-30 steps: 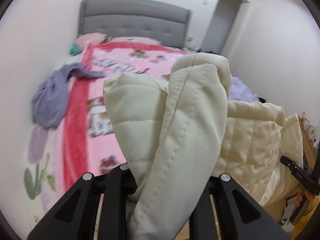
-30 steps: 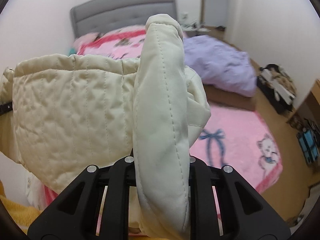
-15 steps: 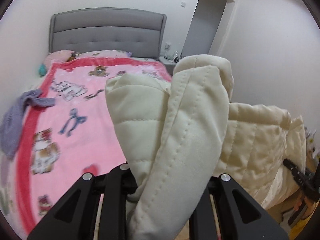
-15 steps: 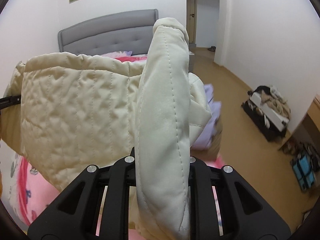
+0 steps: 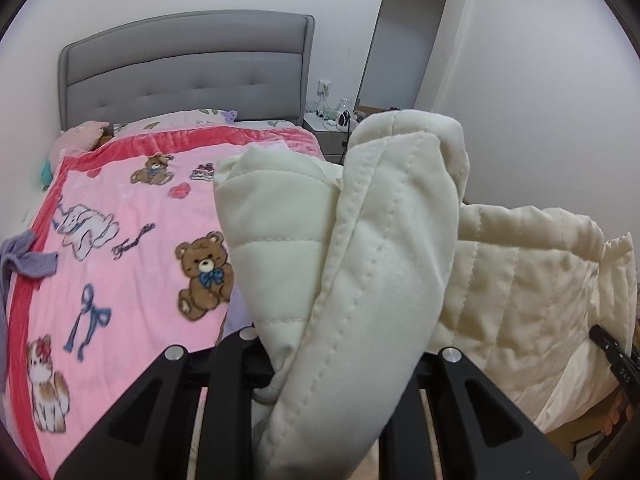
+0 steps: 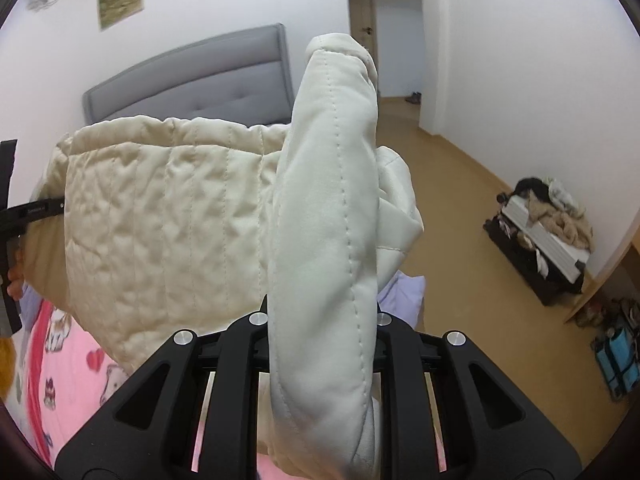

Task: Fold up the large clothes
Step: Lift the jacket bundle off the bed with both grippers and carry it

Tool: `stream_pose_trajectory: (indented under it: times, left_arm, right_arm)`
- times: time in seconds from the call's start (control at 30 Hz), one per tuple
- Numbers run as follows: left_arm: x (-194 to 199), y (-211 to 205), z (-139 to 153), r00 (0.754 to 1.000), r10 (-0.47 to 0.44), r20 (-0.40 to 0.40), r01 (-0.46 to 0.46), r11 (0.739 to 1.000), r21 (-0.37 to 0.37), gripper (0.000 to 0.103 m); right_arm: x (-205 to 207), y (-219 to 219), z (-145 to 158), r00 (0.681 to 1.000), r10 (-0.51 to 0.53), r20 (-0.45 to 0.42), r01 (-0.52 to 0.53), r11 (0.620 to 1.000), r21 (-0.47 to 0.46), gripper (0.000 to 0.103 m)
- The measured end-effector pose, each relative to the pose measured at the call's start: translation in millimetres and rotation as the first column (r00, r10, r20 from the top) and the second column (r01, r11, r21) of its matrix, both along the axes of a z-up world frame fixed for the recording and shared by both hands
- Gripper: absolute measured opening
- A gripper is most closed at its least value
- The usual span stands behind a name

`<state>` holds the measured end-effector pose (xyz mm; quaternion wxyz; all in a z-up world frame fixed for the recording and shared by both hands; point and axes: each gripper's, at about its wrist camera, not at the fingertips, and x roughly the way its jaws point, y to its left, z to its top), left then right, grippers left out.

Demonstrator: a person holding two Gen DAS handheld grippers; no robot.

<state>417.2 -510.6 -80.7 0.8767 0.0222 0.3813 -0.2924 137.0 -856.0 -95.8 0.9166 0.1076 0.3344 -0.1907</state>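
A cream quilted jacket (image 5: pixel 360 264) hangs in the air between both grippers, above the bed's pink blanket (image 5: pixel 120 248). My left gripper (image 5: pixel 320 372) is shut on one thick stitched edge of it. My right gripper (image 6: pixel 320 344) is shut on the opposite edge of the jacket (image 6: pixel 328 216). The quilted body (image 6: pixel 160 208) stretches between the two grippers. The other gripper shows at the frame edge in each view: the right one (image 5: pixel 616 364), the left one (image 6: pixel 24 216). The fingertips are hidden by the fabric.
A grey headboard (image 5: pixel 184 68) stands at the far end of the bed. A purple garment (image 5: pixel 24 260) lies on the blanket's left edge. A lilac cloth (image 6: pixel 400 292) lies below the jacket. A dark pile of things (image 6: pixel 540 236) sits on the wooden floor by the right wall.
Both grippers have risen and tilted up with the jacket; the bed has dropped lower in both views. The grip on the jacket is unchanged.
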Motion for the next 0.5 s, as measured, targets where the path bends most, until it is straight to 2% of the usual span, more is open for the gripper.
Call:
stream_pose_trajectory:
  times: [0.1,0.23,0.3,0.4,0.43,0.47,0.5]
  left_arm:
    - [27.2,-22.7,-14.0,1.0,0.002,-0.029,-0.001,1.0,0.029,0.018]
    - [70.7,-49.9,-49.0,0.996,0.029,-0.086,-0.02,0.995,0.095,0.019]
    - [84.0,-57.5,-63.6,0.996,0.044,-0.077,-0.033,0.99,0.135,0.021]
    - [94.0,-70.3,-88.2,0.999,0.033,-0.025,-0.026,0.973,0.231,0.027]
    - [95.2,-76.9,-97.6,1.0,0.016,-0.006,-0.014,0.959,0.283,0.033]
    - [96.4,-81.4,-102.0,1.0,0.007,0.005,-0.008,0.949,0.315,0.045]
    - [98.2,-84.6,-105.2,1.0,-0.005,0.019,-0.001,0.939,0.344,0.051]
  right_arm:
    - [27.9,-22.2,-15.8,0.999,-0.022,-0.028,0.023,0.999,0.044,0.016]
    - [69.2,-53.5,-49.0,0.993,-0.031,-0.113,0.042,0.994,0.1,0.017]
    - [83.0,-65.4,-64.8,0.99,-0.039,-0.135,0.053,0.993,0.108,0.019]
    - [100.7,-80.2,-91.4,0.981,-0.048,-0.186,0.07,0.991,0.112,0.023]
    - [103.9,-81.0,-98.1,0.979,-0.048,-0.2,0.072,0.991,0.115,0.026]
    - [108.3,-83.0,-107.7,0.974,-0.047,-0.222,0.073,0.991,0.11,0.031]
    - [109.5,-80.6,-110.0,0.971,-0.049,-0.232,0.075,0.992,0.103,0.033]
